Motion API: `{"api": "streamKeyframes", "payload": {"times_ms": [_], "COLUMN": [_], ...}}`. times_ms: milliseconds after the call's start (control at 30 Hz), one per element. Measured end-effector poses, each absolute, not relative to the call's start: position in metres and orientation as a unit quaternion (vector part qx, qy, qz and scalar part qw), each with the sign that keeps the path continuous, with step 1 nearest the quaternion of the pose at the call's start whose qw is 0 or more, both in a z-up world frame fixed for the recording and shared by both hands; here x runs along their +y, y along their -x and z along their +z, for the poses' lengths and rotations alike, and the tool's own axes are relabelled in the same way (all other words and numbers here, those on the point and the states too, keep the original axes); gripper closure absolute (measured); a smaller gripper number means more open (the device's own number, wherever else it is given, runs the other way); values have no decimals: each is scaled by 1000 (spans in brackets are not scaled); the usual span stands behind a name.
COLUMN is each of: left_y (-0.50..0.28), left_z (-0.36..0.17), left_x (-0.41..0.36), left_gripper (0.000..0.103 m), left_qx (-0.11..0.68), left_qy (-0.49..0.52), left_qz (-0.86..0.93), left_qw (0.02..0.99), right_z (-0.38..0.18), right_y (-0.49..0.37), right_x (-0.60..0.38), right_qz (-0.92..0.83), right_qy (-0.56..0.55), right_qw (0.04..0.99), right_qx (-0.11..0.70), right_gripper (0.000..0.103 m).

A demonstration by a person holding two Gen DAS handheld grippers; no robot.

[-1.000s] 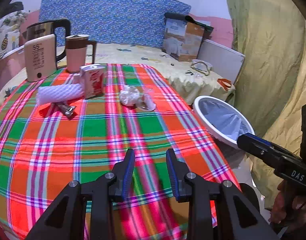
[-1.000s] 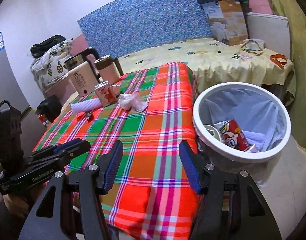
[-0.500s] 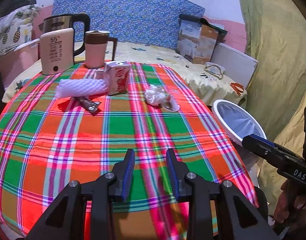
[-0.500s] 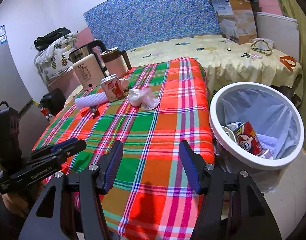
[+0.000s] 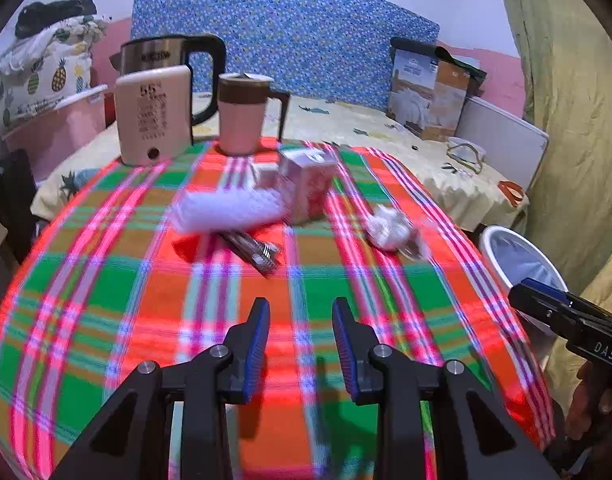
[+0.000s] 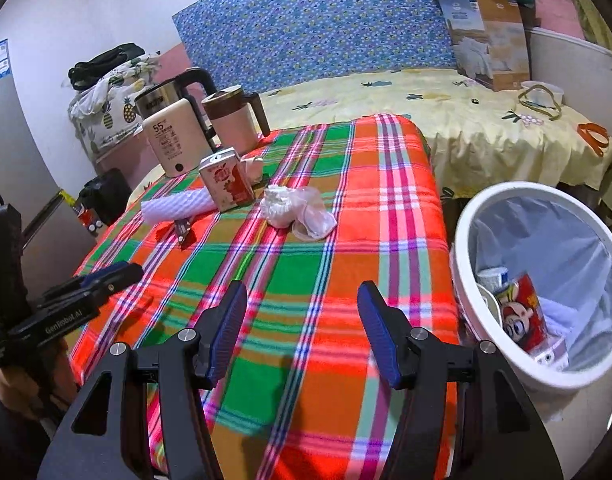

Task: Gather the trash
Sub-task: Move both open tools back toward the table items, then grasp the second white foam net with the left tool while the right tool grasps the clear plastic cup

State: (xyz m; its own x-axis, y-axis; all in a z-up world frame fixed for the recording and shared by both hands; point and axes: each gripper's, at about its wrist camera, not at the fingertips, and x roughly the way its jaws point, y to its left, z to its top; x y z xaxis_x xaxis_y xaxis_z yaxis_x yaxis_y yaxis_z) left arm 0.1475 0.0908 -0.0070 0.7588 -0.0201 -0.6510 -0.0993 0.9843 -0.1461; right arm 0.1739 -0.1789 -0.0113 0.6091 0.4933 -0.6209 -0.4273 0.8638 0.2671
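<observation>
On the plaid tablecloth (image 5: 145, 300) lie a white foam sleeve (image 5: 225, 210), a brown snack wrapper (image 5: 253, 250), a red-and-white drink carton (image 5: 306, 184) and a crumpled tissue with clear plastic (image 5: 390, 228). The right wrist view shows the sleeve (image 6: 177, 206), the wrapper (image 6: 183, 232), the carton (image 6: 225, 184) and the tissue (image 6: 293, 210). A white bin (image 6: 466, 248) lined with a bag stands right of the table and holds trash. My left gripper (image 5: 300, 344) is open and empty over the near tablecloth. My right gripper (image 6: 301, 332) is open and empty near the table's front right, beside the bin.
A steel kettle (image 5: 165, 60), a beige appliance (image 5: 153, 116) and a pink lidded mug (image 5: 241, 116) stand at the table's far edge. A bed with a yellow sheet (image 6: 466, 120) and a cardboard box (image 6: 490, 36) lies behind. A yellow curtain (image 5: 566, 120) hangs at the right.
My left gripper has moved forward over the table toward the trash, which now looks larger. My right gripper has shifted a little forward. Both stay open.
</observation>
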Motion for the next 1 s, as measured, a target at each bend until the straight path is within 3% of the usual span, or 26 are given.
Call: {"api": "streamKeyframes", "payload": {"times_ms": [100,233,533,933,1000], "left_y": [-158,-176,-223,-250,-250], "left_z": [-3,-1,-17,-41,-41], "left_x": [106,131,178,198,198], "left_gripper": [70,57,49,49,49], "left_qx": [340,334,348,368,365], "left_qy": [84,89,105,159,163], "left_qz": [31,48,68,46,42], "left_qw": [936,937,929,915,916], "right_z": [-10,-10,-18,-31,-31], "right_y": [-183,-196,-225,-250,-251], "right_x": [-173,-166,-152,-137,-136], "right_qz": [258,258,249,241,242], "right_qy": [-43,-38,-37,-28,-28], "right_qw": [895,895,893,887,886], "right_qx": [360,362,372,392,393], "right_gripper": [44,44,44,44,50]}}
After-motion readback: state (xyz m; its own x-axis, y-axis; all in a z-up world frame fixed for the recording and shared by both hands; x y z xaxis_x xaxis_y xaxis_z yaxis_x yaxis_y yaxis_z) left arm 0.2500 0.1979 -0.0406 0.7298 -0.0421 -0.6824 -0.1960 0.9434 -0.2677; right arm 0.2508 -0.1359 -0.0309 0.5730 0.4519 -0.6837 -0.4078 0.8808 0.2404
